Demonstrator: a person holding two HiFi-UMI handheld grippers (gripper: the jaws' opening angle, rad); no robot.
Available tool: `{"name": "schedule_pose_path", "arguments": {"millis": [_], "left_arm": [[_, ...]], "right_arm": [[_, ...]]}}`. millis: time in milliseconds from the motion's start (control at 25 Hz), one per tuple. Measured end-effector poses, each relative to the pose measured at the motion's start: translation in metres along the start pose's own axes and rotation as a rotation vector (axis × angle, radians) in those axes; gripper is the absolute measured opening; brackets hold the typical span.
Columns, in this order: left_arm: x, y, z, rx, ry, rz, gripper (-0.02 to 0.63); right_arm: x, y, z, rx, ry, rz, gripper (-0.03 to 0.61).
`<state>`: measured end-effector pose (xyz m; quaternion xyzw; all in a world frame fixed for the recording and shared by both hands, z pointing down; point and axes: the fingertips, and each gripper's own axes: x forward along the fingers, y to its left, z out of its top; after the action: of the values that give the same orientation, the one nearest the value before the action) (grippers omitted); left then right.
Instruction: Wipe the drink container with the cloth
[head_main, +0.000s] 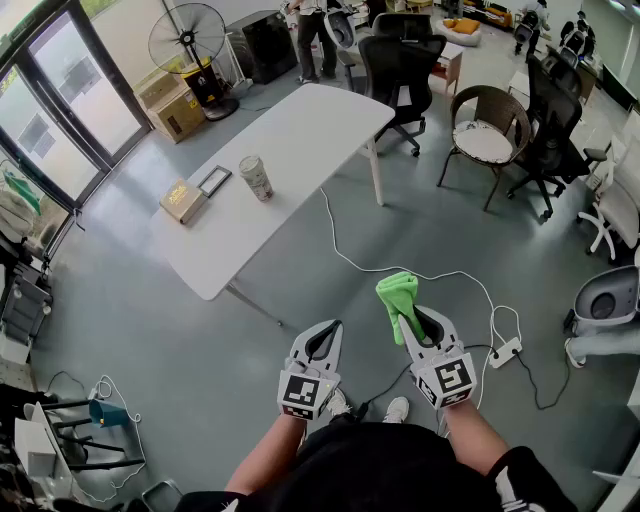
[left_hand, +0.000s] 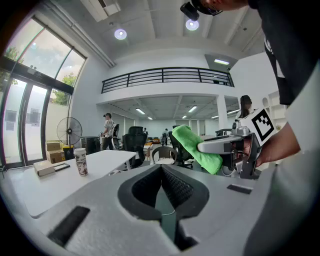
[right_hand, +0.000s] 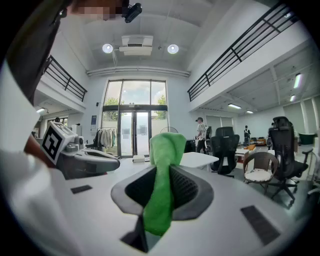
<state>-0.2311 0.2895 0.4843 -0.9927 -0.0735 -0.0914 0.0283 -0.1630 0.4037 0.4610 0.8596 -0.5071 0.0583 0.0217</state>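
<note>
The drink container, a printed paper cup, stands upright on the long white table, well ahead of both grippers; in the left gripper view the cup is at the far left. My right gripper is shut on a green cloth, which sticks up out of its jaws over the floor. In the right gripper view the cloth hangs between the jaws. My left gripper is beside it, shut with nothing in it. Both are held close to the person's body, away from the table.
A brown box and a dark-framed flat item lie on the table near the cup. A white cable and power strip lie on the floor at the right. Office chairs and a wicker chair stand beyond the table.
</note>
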Motion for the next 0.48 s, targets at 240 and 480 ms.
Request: {"name": "schedule_pose_path", "arguments": {"millis": [240,480], "left_arm": [[0.003,-0.022,0.0,-0.001,-0.003,-0.011,0.009],[-0.004,-0.026,0.001,0.001,-0.009,-0.018,0.009]], "right_arm": [[-0.014,-0.009,-0.003,0.041,0.007,-0.005,0.084],[-0.022,-0.002,0.0,0.049,-0.005,-0.006,0.084]]}}
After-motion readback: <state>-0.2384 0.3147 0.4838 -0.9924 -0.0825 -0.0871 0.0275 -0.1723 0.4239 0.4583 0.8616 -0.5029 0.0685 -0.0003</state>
